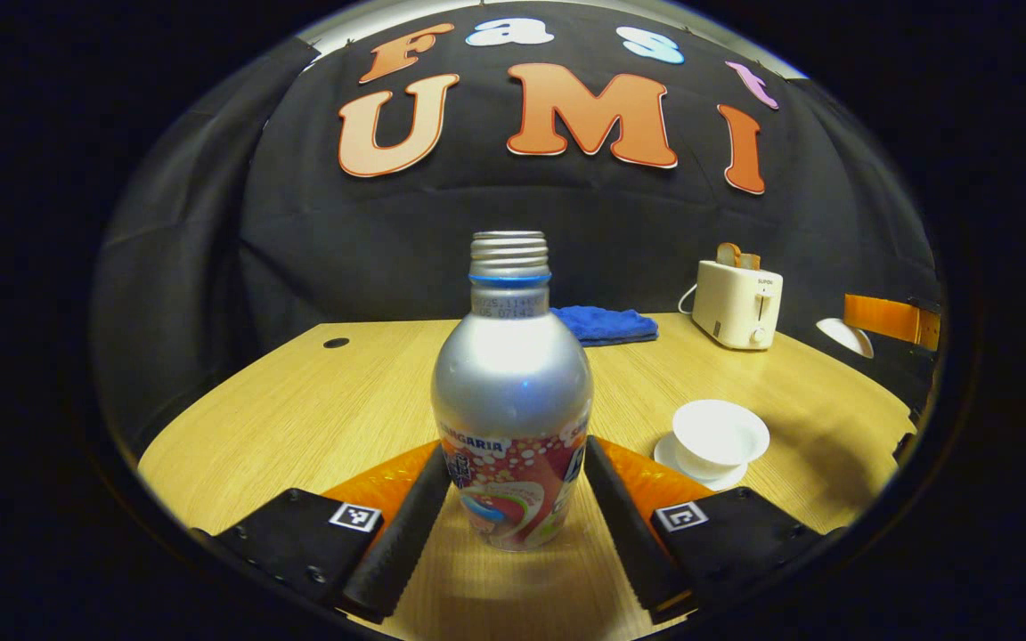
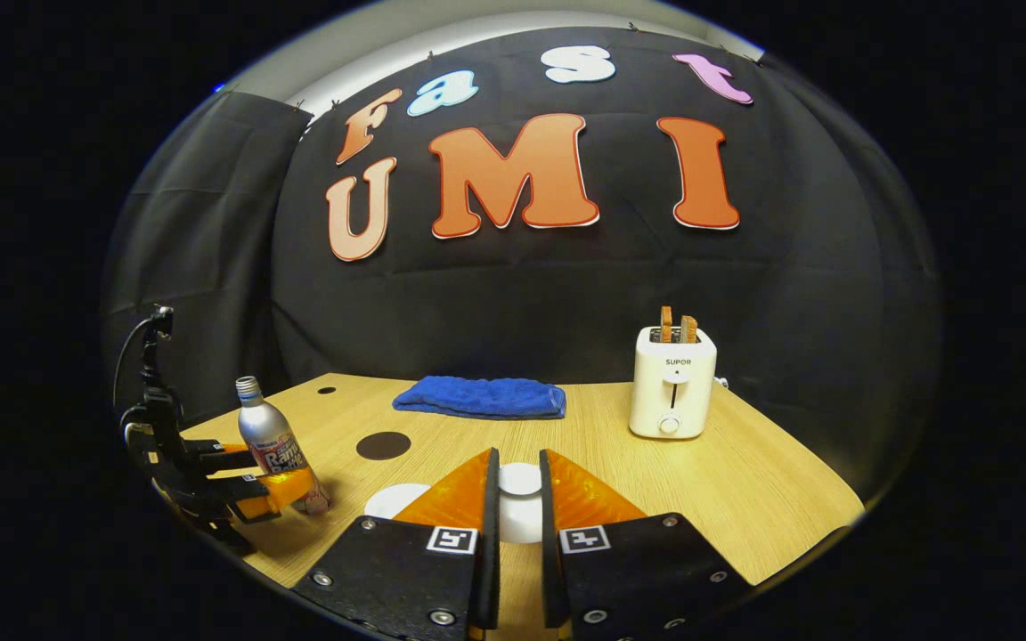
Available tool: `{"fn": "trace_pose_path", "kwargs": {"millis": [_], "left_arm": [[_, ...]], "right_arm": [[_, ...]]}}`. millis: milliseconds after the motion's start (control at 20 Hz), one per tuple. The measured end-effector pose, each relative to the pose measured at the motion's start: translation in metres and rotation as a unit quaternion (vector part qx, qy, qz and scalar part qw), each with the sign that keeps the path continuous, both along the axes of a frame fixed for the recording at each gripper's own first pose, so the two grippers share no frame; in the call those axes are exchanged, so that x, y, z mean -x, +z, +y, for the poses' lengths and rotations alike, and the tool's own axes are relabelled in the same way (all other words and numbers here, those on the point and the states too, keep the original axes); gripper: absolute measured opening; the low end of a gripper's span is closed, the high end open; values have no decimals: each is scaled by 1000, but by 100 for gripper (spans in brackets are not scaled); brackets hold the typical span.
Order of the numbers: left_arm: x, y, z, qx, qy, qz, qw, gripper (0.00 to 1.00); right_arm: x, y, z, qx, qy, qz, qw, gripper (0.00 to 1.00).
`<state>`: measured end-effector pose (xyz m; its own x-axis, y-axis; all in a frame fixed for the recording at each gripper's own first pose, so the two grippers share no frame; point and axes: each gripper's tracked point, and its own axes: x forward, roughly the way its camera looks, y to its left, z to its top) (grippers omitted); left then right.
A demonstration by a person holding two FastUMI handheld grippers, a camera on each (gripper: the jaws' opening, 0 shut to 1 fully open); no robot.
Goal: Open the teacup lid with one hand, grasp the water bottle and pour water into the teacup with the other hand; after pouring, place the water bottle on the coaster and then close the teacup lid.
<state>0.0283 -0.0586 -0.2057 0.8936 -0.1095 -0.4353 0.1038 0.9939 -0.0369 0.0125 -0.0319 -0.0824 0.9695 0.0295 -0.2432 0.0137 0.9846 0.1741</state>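
In the left gripper view the left tool (image 1: 513, 499) stands on the counter (image 1: 317, 409) with its fingers (image 1: 402, 525) on either side of the bottle (image 1: 511, 401). The bottle is upright, cap off, its lower half between the fingers, which lie against or just beside its sides; whether they press on it I cannot tell. To the right of it, near the counter's front, the open cup (image 1: 720, 438) sits on its saucer (image 1: 669, 450). Toward the back edge lie a blue cloth (image 1: 606, 324) and a toaster (image 1: 736, 303) with bread in it.

In the right gripper view the right tool (image 2: 517, 499) has its fingers close together with the white lid (image 2: 520, 503) between them, clamped on it and held over the counter. A white disc (image 2: 395, 499) shows just left of the fingers. A dark round coaster (image 2: 383, 445) lies beyond it, toward the counter's left side. Farther left, near the counter's left edge, the left tool (image 2: 286, 485) flanks the bottle (image 2: 271, 436). The cloth (image 2: 482, 397) and the toaster (image 2: 673, 381) stand along the back edge.
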Motion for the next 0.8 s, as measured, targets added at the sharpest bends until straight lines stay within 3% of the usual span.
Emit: {"fn": "trace_pose_path", "kwargs": {"millis": [50,250,350,450,500,550,650,750,800], "left_arm": [[-2,0,0,1,2,-4,1000,84],[-8,3,2,-19,6,-3,1000,82],[-11,11,4,-51,0,-13,999,84],[-12,18,10,-88,-2,-25,996,80],[-14,22,12,-107,-5,-29,994,84],[-16,25,13,-129,-9,-33,991,80],[-22,33,13,-180,-21,-44,982,84],[-26,35,10,-234,-42,-51,970,80],[-29,37,8,-261,-53,-55,962,84]], "right_arm": [[2,-1,-1,0,1,1,1000,19],[6,-3,-7,0,-6,2,1000,19],[5,0,-13,-1,-15,-8,1000,19],[4,-1,-14,3,-18,-9,1000,19],[5,0,-17,3,-17,-9,1000,19],[6,0,-17,3,-17,-9,1000,19],[6,1,-18,4,-17,-11,1000,19],[7,1,-22,6,-20,-12,1000,19],[8,0,-25,6,-21,-12,1000,19]]}}
